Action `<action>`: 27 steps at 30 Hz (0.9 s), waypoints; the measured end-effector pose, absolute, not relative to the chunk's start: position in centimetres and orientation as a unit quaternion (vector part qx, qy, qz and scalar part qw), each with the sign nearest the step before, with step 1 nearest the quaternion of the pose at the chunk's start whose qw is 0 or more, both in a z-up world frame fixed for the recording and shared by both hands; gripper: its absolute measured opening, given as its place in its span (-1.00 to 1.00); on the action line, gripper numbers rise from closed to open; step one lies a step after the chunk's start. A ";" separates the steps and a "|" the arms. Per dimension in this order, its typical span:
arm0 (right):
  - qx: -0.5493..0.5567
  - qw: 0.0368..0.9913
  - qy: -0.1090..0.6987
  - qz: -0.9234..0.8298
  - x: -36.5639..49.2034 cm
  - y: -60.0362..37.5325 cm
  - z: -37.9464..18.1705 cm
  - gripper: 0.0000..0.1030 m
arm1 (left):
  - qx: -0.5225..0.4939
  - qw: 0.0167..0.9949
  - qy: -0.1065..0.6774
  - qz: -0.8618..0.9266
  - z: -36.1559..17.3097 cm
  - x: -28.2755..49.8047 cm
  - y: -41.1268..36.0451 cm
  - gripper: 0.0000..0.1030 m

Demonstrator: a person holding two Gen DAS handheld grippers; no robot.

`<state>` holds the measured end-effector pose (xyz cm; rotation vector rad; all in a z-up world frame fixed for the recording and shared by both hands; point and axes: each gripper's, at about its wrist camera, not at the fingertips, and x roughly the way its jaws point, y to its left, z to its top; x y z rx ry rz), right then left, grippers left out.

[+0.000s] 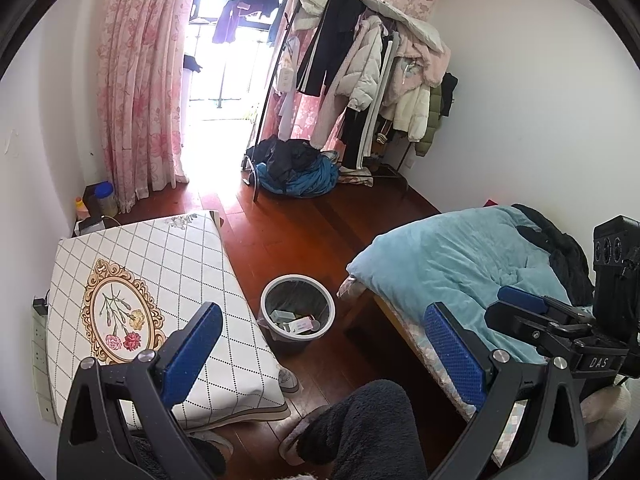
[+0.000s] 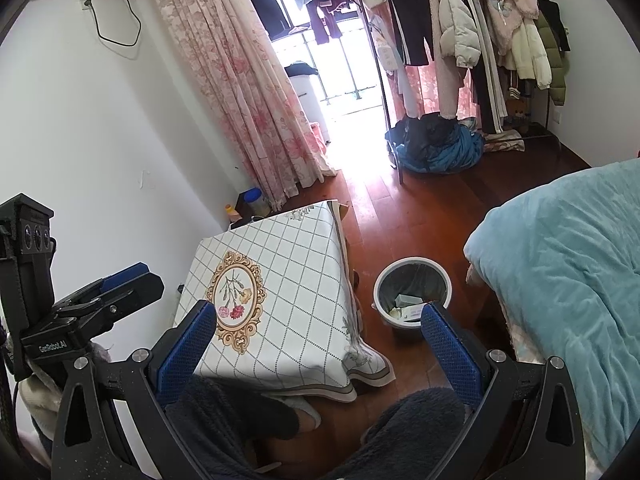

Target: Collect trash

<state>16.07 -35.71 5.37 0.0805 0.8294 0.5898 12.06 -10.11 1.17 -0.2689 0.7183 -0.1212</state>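
A round grey trash bin point(image 1: 297, 312) with a dark liner stands on the wooden floor between a small table and a bed; it also shows in the right wrist view point(image 2: 412, 294). Boxes and scraps of trash point(image 1: 298, 322) lie inside it point(image 2: 408, 306). My left gripper point(image 1: 324, 352) is open and empty, held above the floor in front of the bin. My right gripper point(image 2: 320, 344) is open and empty too, above the table's near edge. The right gripper shows at the right of the left wrist view point(image 1: 532, 312). The left gripper shows at the left of the right wrist view point(image 2: 120, 284).
A low table with a white checked cloth point(image 1: 160, 280) point(image 2: 280, 280) stands left of the bin. A bed with a blue blanket point(image 1: 452, 256) point(image 2: 560, 280) is on the right. A clothes rack point(image 1: 380, 72) and a clothes pile point(image 1: 296, 172) stand at the back. My legs and slippers point(image 1: 360, 432) are below.
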 end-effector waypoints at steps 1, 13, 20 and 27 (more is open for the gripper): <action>0.039 0.872 0.397 0.283 16.0 -35.7 5.4 1.00 | -0.131 0.926 0.350 -0.060 1.2 12.1 -10.2 1.00; 0.036 0.871 0.398 0.286 16.1 -35.8 5.7 1.00 | -0.133 0.926 0.348 -0.059 1.7 11.9 -10.4 1.00; 0.034 0.871 0.398 0.285 16.0 -35.7 5.6 1.00 | -0.136 0.926 0.346 -0.061 2.0 12.0 -10.6 1.00; 0.034 0.870 0.398 0.287 16.0 -35.6 5.6 1.00 | -0.136 0.926 0.347 -0.060 2.0 12.0 -10.6 1.00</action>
